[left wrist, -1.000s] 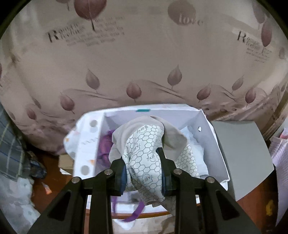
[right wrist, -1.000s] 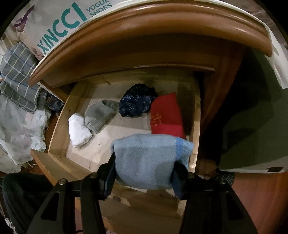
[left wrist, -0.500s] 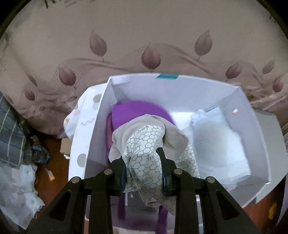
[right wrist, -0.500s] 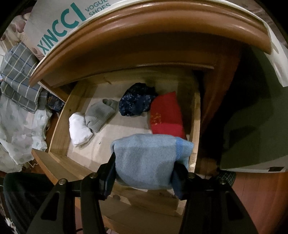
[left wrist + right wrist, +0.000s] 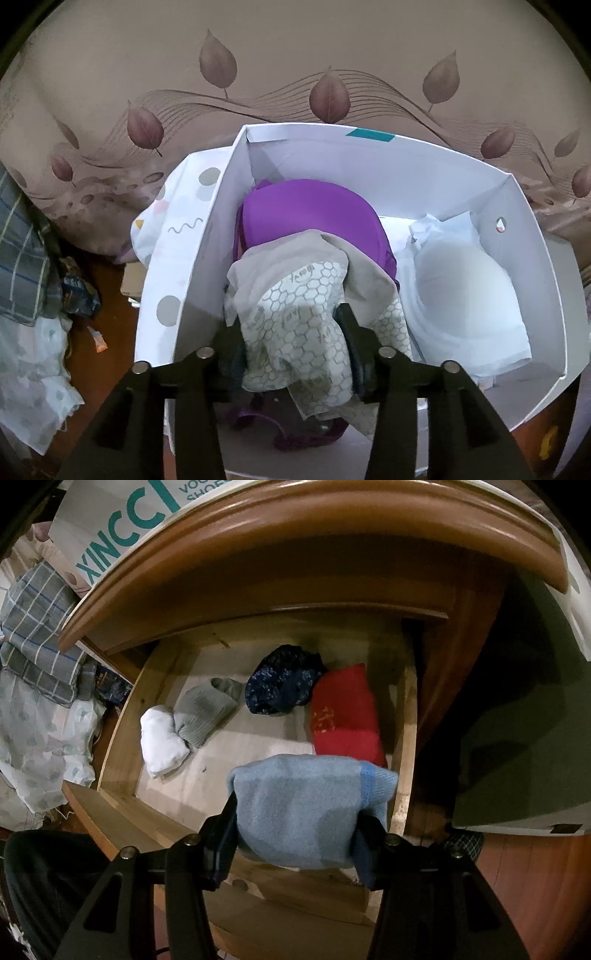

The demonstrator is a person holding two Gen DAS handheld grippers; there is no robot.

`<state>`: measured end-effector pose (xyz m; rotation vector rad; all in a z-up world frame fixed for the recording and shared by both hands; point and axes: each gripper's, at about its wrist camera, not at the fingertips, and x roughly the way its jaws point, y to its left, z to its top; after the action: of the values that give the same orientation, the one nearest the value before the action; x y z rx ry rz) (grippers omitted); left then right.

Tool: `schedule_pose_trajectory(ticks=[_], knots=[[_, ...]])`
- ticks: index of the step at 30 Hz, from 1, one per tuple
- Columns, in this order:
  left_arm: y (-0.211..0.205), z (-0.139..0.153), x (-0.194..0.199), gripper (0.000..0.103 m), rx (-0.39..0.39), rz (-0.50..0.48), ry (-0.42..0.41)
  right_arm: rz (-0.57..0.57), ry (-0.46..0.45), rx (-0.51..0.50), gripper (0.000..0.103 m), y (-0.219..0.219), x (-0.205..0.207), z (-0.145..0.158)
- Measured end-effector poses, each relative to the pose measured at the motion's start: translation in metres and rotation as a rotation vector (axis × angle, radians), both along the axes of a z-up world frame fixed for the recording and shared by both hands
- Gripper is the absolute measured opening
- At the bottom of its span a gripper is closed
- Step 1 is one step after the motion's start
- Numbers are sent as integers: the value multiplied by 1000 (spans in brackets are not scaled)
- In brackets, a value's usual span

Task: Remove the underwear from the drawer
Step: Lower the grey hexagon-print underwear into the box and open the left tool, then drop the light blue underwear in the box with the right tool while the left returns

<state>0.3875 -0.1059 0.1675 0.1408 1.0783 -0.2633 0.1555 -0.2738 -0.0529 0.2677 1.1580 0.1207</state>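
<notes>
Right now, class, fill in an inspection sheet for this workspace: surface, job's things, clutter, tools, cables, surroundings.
Surface: wooden drawer open, its floor partly bare.
Job's things: honeycomb-print underwear over the white box; light blue bundle above the drawer; red, navy, grey and white items inside.
Clutter: purple bra and white bra in the box.
Tools: left tool has just been opening, underwear between its jaws; right tool grips the bundle.
Cables: nothing seen.
Surroundings: leaf-print bedding, plaid cloth, shoebox.

One white box (image 5: 535,236) holding three garments; one drawer (image 5: 122,723) holding four rolled garments.
</notes>
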Motion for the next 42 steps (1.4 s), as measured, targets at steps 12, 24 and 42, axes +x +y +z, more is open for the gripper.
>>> schedule_pose_trajectory(ticks=[12,24,42], knots=[[4,33,-24,78,-20,-26,-75,5,1,-9,53,2,1,0],[34,88,-92,81,-51,-38,-248,14,-3,-33,53,4,3,-1],[144,-26,-158,89,91,219,-335,47,-93,-80,53,11,-5,13]])
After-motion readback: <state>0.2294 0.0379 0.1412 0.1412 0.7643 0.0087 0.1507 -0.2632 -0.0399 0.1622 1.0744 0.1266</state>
